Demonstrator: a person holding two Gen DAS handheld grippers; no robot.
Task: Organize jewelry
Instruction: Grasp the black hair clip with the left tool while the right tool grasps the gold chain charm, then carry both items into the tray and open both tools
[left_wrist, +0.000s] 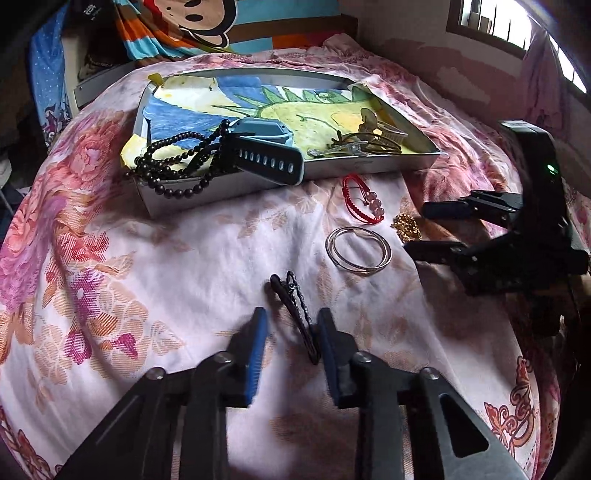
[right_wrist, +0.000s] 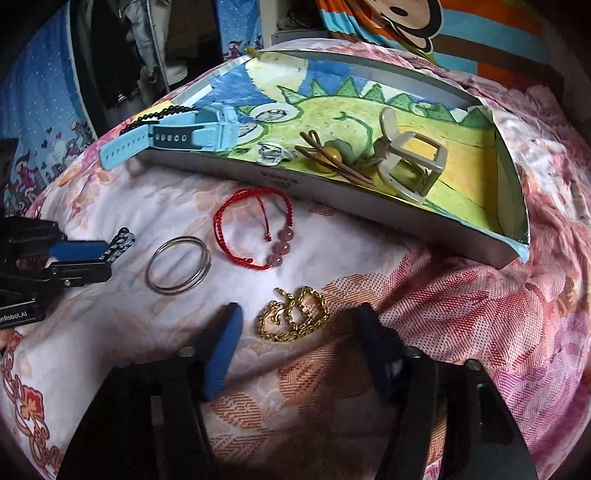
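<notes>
A shallow grey box (left_wrist: 369, 168) lined with a dinosaur drawing sits on the bed; it also shows in the right wrist view (right_wrist: 332, 199). It holds black beads (left_wrist: 173, 162), a blue watch (left_wrist: 266, 147) (right_wrist: 166, 142), hair ties and a hair claw (right_wrist: 410, 162). On the bedspread lie a red cord bracelet (left_wrist: 364, 201) (right_wrist: 255, 229), silver bangles (left_wrist: 358, 251) (right_wrist: 179, 266), a gold chain (right_wrist: 293, 314) (left_wrist: 406, 227) and a dark braided chain (left_wrist: 299, 314) (right_wrist: 120, 242). My left gripper (left_wrist: 291, 328) (right_wrist: 109, 256) is open around the dark chain. My right gripper (right_wrist: 299, 325) (left_wrist: 413, 229) is open around the gold chain.
The floral bedspread (left_wrist: 147, 277) bulges and slopes off at the sides. A striped cartoon pillow (left_wrist: 207, 26) lies behind the box. A window (left_wrist: 517, 33) is at the far right. Clothes and a blue curtain (right_wrist: 33, 110) are to the left of the bed.
</notes>
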